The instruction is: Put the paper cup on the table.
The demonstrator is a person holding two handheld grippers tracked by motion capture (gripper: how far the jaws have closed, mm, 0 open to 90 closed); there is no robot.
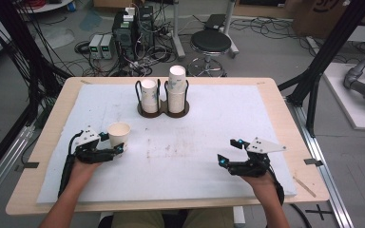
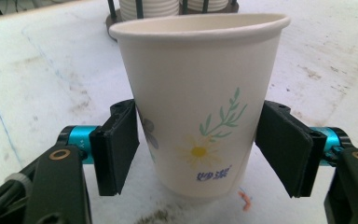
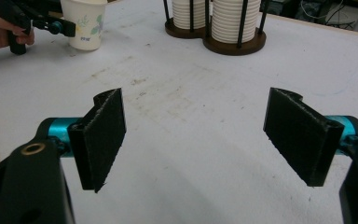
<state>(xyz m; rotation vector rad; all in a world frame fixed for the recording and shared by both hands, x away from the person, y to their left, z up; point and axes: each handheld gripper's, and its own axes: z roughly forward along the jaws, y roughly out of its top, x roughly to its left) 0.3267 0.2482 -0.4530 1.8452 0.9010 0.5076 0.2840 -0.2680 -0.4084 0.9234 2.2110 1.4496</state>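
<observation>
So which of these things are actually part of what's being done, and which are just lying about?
In use:
- paper cup, standing between the left gripper pads
- cup holder with two cup stacks

Just there:
- right gripper, open, idle
- stool
- floor electronics

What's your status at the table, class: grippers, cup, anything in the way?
Left gripper straddles paper cup, pads just off its sides. Right gripper open, nothing between its jaws. Cup upright on white mat. Cup holder stands well beyond.

We see a white paper cup [image 2: 200, 107] with daisy print, upright, empty, on the mat's left side.
</observation>
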